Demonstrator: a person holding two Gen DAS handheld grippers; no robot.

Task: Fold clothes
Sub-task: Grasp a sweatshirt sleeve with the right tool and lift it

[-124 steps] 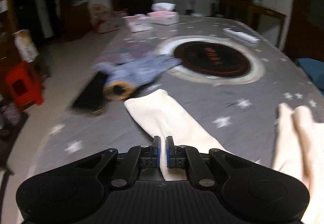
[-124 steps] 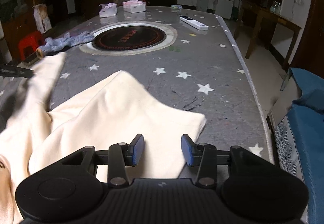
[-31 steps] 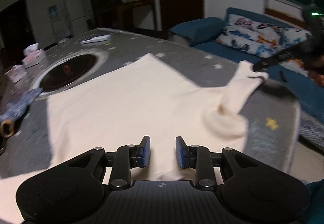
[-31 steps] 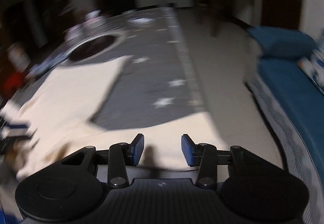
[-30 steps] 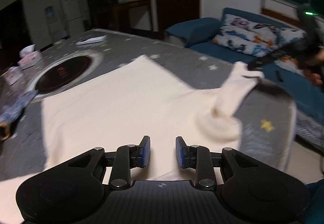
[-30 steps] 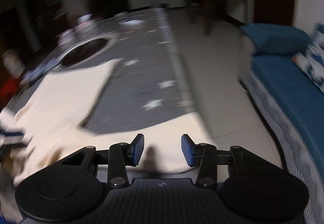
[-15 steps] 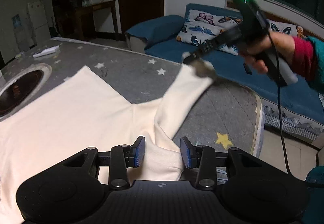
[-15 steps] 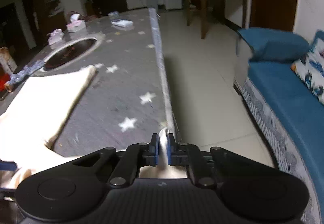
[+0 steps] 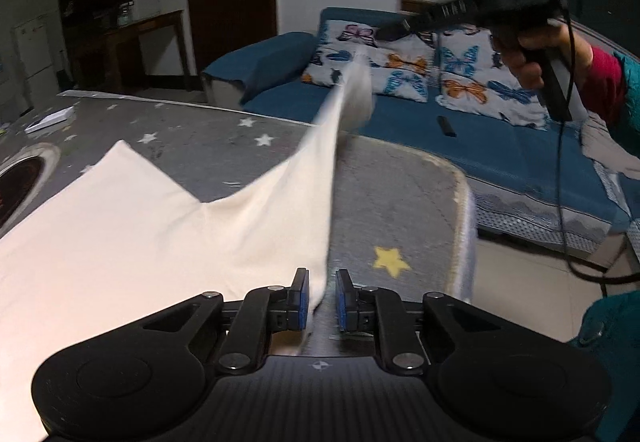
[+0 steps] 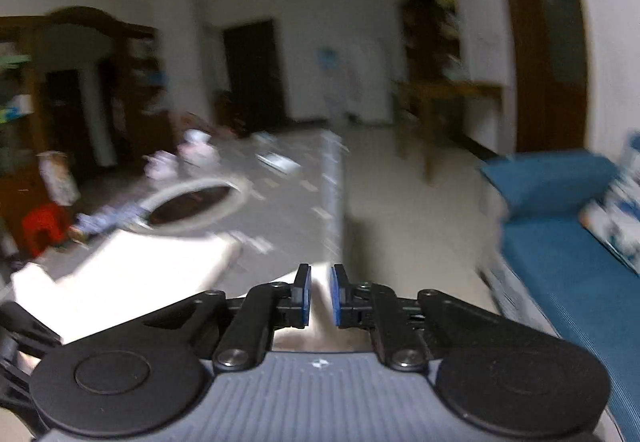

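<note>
left wrist view: the left gripper [image 9: 319, 298] filled the bottom of the frame, its blue-padded jaws narrowly apart with a fold of the cream sweater [image 9: 152, 226] between them; the cloth touched the left pad [image 9: 301, 298], with a sliver of gap beside the right one, so it was not clamped. the sweater's body lay flat over the left half of the frame on the grey star-print tablecloth [image 9: 392, 194], one corner reaching toward the upper left. its sleeve [image 9: 340, 114] rose off the table in a taut strip toward the upper centre, where the right gripper [image 9: 390, 31] pinched the cuff. the person's right hand [image 9: 536, 50] held that gripper's handle at the upper right, a red cuff and teal jacket sleeve behind it. beyond the table edge a blue sofa [image 9: 500, 146] ran across the right, with butterfly-print cushions [image 9: 404, 66] and a small dark remote [image 9: 446, 125] on the seat. a yellow star [image 9: 390, 260] lay on the cloth just above the jaws. the rim of a round cooktop inset [image 9: 24, 170] showed at the left edge, and a white remote [image 9: 50, 120] lay above it.

right wrist view: the frame was blurred. the right gripper [image 10: 319, 296] sat at bottom centre, jaws nearly together and clamped on a strip of cream sweater [image 10: 319, 306]. the rest of the sweater [image 10: 132, 274] spread over the lower left on the table. the round cooktop inset [image 10: 196, 204] lay at centre left, a blue patterned garment [image 10: 108, 222] beside it, a red stool [image 10: 42, 226] at the far left, and the blue sofa [image 10: 560, 242] on the right.
</note>
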